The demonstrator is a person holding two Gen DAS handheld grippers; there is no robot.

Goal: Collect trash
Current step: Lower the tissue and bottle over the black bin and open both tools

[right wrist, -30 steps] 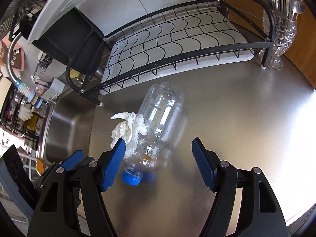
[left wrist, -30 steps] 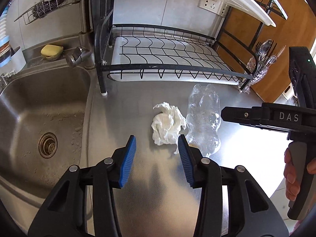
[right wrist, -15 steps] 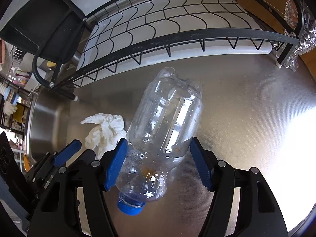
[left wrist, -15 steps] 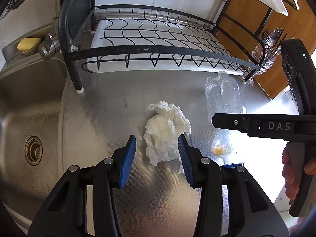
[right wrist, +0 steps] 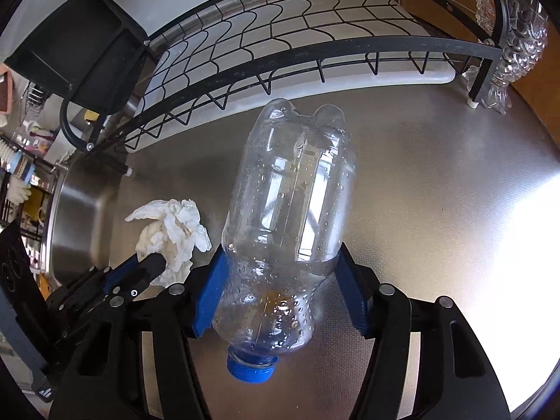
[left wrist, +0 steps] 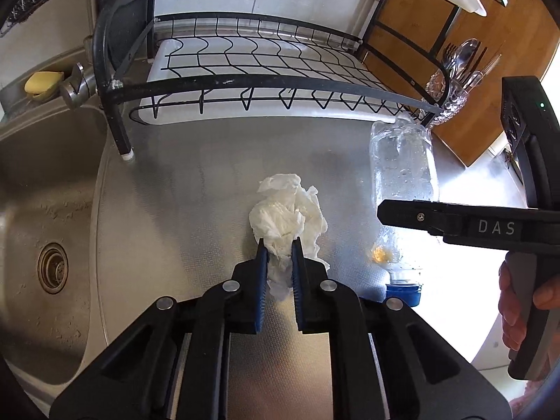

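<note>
Two claws on the steel counter [left wrist: 182, 189] before the dish rack [left wrist: 266, 87], left claw [left wrist: 279, 245] pinching the tissue [left wrist: 287, 213], right claw [right wrist: 280, 276] clamping the bottle [right wrist: 290, 210] beside it.

From the left gripper [left wrist: 279, 245] we are looking forward and down along its fingers, close over the counter [left wrist: 196, 189], with the sink [left wrist: 42, 189] at left and the rack [left wrist: 252, 70] ahead. From the right gripper [right wrist: 281, 273] we are facing the same rack [right wrist: 280, 31], lower and closer. Both views are sharing the tissue [left wrist: 287, 210] [right wrist: 171, 231], the bottle [left wrist: 402, 175] [right wrist: 290, 203], and each other's gripper.
</note>
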